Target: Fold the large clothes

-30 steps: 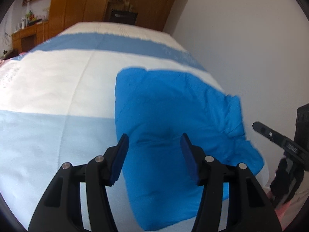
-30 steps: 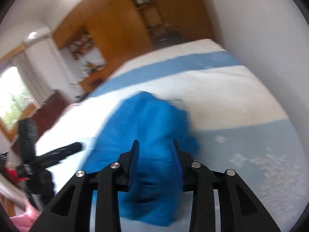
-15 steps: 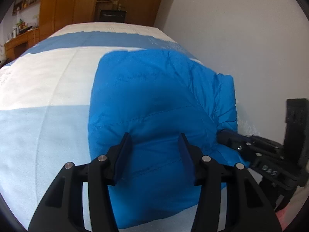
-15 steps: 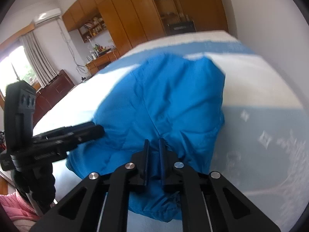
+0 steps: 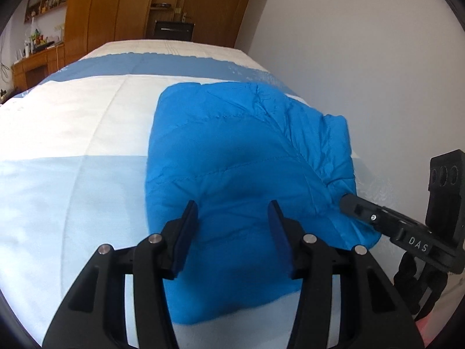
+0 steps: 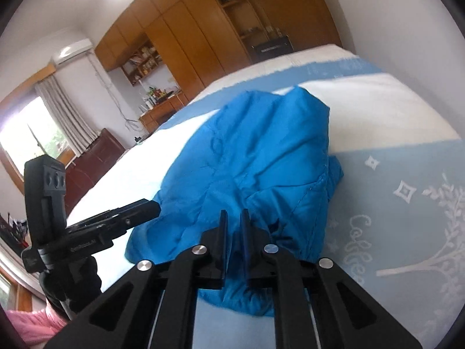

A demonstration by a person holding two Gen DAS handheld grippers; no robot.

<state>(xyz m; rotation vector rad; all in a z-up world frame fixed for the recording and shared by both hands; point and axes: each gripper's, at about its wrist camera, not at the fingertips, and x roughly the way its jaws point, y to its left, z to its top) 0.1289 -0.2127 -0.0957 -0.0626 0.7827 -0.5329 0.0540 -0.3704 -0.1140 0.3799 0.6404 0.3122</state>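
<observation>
A bright blue quilted jacket (image 5: 241,157) lies bunched on the bed, near its right edge by the wall. It also shows in the right wrist view (image 6: 255,160). My left gripper (image 5: 232,212) is open, its fingers spread above the jacket's near part, holding nothing. My right gripper (image 6: 234,218) is shut on a fold of the jacket's near edge. From the left wrist view the right gripper (image 5: 348,200) touches the jacket's right corner. The left gripper (image 6: 151,206) shows at the jacket's left side in the right wrist view.
The bed cover (image 5: 72,133) has white, light blue and darker blue bands. A white wall (image 5: 363,58) runs along the bed's right side. Wooden wardrobes (image 6: 189,35) and a desk (image 5: 32,64) stand at the far end. Pink cloth (image 6: 35,325) lies low at left.
My right gripper has closed onto the jacket's near edge and lifted it a little. My left gripper has stayed open and drawn back slightly over the jacket.
</observation>
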